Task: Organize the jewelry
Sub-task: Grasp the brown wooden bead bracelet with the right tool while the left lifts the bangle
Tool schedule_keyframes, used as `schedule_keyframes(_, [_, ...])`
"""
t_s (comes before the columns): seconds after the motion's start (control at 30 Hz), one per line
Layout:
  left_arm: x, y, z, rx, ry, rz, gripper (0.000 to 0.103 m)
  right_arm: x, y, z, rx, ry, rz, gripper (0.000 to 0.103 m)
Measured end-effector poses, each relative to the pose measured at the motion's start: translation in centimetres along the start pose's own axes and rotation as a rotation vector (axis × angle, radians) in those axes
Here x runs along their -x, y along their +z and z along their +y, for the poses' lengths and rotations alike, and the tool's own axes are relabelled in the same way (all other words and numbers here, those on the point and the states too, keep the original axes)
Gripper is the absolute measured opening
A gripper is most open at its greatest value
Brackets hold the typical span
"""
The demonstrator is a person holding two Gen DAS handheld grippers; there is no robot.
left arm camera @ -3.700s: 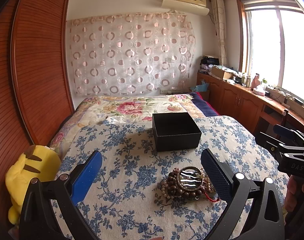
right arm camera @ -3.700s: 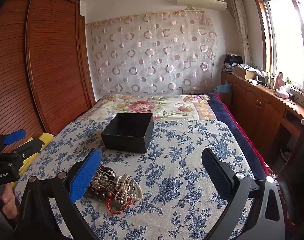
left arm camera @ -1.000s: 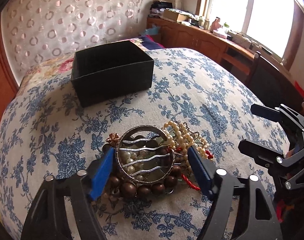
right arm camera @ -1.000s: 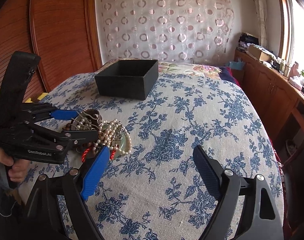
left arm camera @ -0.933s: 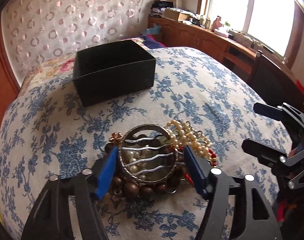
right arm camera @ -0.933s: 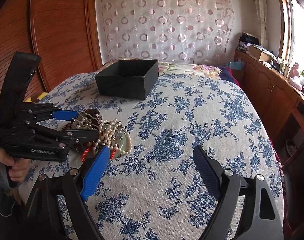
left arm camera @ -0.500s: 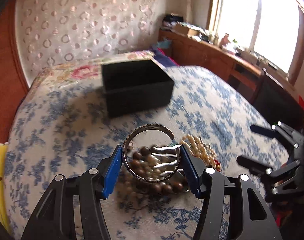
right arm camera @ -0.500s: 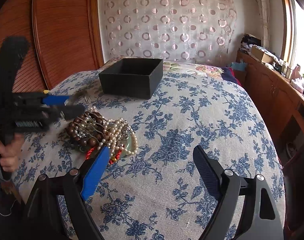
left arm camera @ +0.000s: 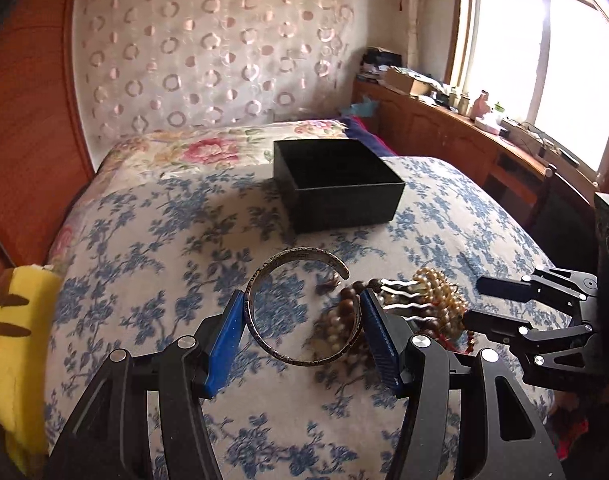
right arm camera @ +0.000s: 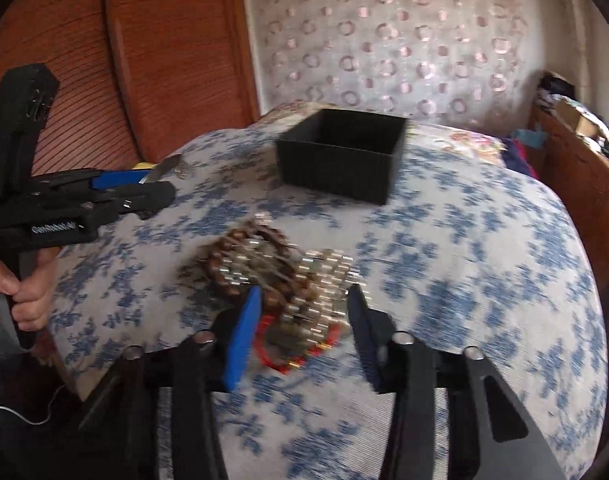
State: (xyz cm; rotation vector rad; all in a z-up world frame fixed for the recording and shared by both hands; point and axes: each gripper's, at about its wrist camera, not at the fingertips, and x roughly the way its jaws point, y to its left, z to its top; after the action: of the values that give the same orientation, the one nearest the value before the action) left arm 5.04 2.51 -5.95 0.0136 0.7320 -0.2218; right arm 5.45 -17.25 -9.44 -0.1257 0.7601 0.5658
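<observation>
A: The left gripper (left arm camera: 302, 326) has its blue fingers (left arm camera: 226, 338) pressed on both sides of the open silver bangle (left arm camera: 300, 308). A second ago that bangle lay on top of the jewelry heap; now it is off the heap and hangs in the air, its gap turned toward the far side.

B: And the heap itself?

A: The heap of jewelry (right arm camera: 280, 276) sits on the bedspread (right arm camera: 464, 264), just right of the lifted bangle in the left view: brown wooden beads, pearl strands, a red cord. It looks looser now that the bangle is gone.

B: What about the right gripper (right arm camera: 302, 330)?

A: It has come in over the near edge of the heap. Its fingers (right arm camera: 244, 336) were spread wide a moment back and are closing now, with the pearls and the red cord between them. Blur hides whether the pads touch anything yet.

B: So where does that leave the job?

A: The first piece is picked up but not stored. The black box (left arm camera: 336, 184) stands open farther up the bed, well apart from both grippers, and nothing shows inside it. Likely the bangle goes there next, while the right side takes a second piece.
</observation>
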Motion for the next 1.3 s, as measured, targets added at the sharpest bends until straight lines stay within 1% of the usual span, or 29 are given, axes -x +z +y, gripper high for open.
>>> schedule_keyframes(0.03, [0.1, -0.2, 0.1, 0.002, 0.002, 0.0, 0.055, -0.2, 0.2, 0.5, 0.01, 0.023, 0.005, 0.038])
schedule_keyframes(0.1, [0.2, -0.4, 0.4, 0.01, 0.003, 0.0, 0.055, -0.8, 0.7, 1.6, 0.037, 0.053, 0.015, 0.037])
schedule_keyframes(0.33, [-0.1, -0.9, 1.0, 0.027, 0.002, 0.006, 0.055, -2.8, 1.8, 4.8, 0.119, 0.143, 0.083, 0.036])
schedule_keyframes(0.43, [0.0, -1.2, 1.4, 0.04, 0.002, 0.007, 0.055, -3.8, 2.2, 5.5, 0.144, 0.144, 0.126, 0.035])
schedule_keyframes(0.6, [0.0, -1.4, 1.7, 0.048, 0.005, 0.011, 0.055, -4.5, 2.3, 6.2, 0.19, 0.114, 0.161, 0.035])
schedule_keyframes(0.7, [0.0, -1.5, 1.8, 0.05, 0.007, 0.011, 0.055, -5.2, 2.5, 6.1, 0.212, 0.091, 0.173, 0.018])
schedule_keyframes(0.73, [0.1, -1.5, 1.8, 0.048, 0.011, 0.013, 0.055, -5.2, 2.5, 6.1, 0.224, 0.093, 0.177, 0.017])
schedule_keyframes(0.83, [0.1, -1.6, 1.9, 0.043, 0.014, 0.018, 0.055, -4.3, 2.6, 6.0, 0.242, 0.114, 0.162, 0.017])
schedule_keyframes(0.93, [0.3, -1.6, 1.8, 0.047, 0.01, 0.014, 0.055, -2.7, 3.4, 5.5, 0.227, 0.127, 0.119, 0.017])
schedule_keyframes(1.1, [0.9, -1.1, 1.4, 0.035, 0.008, -0.001, 0.055, 0.2, 6.0, 4.6, 0.207, 0.112, 0.039, 0.017])
schedule_keyframes(1.3, [1.9, -0.1, 0.9, 0.02, 0.013, -0.025, 0.055, 2.7, 8.1, 3.3, 0.194, 0.083, -0.027, 0.017])
